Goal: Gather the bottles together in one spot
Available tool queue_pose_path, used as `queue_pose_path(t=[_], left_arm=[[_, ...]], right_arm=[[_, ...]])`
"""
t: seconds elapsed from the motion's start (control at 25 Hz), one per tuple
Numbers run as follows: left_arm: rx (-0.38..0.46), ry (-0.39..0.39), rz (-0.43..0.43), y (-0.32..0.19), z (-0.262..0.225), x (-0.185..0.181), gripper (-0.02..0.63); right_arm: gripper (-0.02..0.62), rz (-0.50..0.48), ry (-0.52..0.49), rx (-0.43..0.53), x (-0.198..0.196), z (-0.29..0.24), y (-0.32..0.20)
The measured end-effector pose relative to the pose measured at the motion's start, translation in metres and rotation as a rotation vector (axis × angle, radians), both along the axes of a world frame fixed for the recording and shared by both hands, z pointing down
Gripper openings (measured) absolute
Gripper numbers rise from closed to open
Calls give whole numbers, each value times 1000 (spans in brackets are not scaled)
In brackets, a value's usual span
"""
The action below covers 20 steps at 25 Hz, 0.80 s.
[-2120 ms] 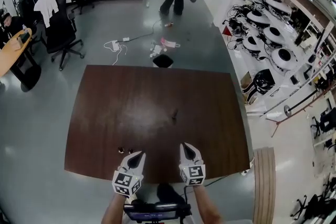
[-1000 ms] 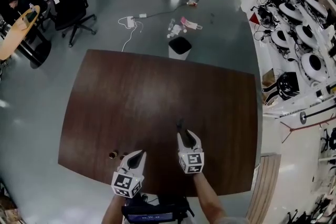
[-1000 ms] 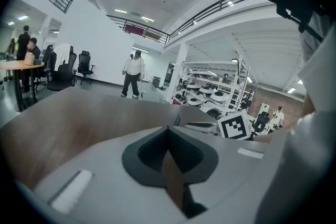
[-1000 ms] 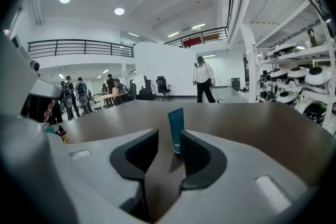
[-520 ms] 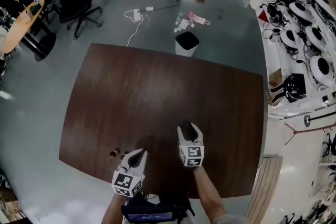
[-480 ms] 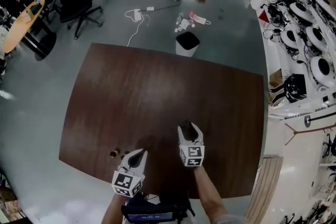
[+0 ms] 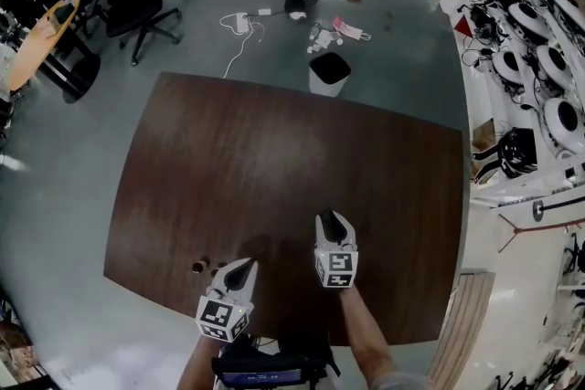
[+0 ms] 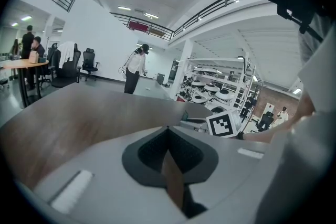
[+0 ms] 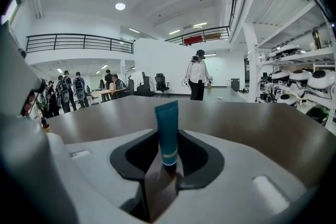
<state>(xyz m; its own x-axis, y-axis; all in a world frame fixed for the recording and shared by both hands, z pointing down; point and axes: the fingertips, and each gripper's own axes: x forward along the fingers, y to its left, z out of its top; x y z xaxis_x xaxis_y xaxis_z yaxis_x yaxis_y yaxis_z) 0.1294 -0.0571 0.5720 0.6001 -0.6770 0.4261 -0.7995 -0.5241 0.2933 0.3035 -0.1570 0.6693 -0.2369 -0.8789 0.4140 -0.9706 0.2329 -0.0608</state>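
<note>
2 small bottles [image 7: 198,267] stand on the brown table [image 7: 274,151] near the left gripper [image 7: 241,263], whose jaws are together and empty. The right gripper [image 7: 331,220], its jaws just closing, clamps an upright teal tube [image 9: 168,134].

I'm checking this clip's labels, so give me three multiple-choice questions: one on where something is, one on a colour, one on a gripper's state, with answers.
1. Where on the table do the two small bottles stand?
A. by its near edge, left of the left gripper
B. at its far right corner
C. in its middle

2. What colour is the tube between the jaws of the right gripper?
A. red
B. teal
C. yellow

3. How do the left gripper's jaws stand?
A. wide apart
B. closed on a bottle
C. together, nothing between

1 A: the head view shows them by the near edge beside that gripper.
2 B: the right gripper view shows it teal, upright between jaws that have just been closing on it.
3 C: the left gripper view shows the tips meeting, empty.
</note>
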Motion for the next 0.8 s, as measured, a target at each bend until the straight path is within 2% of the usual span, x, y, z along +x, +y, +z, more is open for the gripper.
queue_pose_path(t=[0.32, 0.8], left_arm=[[2, 0, -6, 4, 0, -3, 2], [30, 17, 6, 16, -11, -8, 2]], right_arm=[[106, -13, 2, 13, 3, 0, 2], [106, -40, 22, 69, -5, -29, 24]])
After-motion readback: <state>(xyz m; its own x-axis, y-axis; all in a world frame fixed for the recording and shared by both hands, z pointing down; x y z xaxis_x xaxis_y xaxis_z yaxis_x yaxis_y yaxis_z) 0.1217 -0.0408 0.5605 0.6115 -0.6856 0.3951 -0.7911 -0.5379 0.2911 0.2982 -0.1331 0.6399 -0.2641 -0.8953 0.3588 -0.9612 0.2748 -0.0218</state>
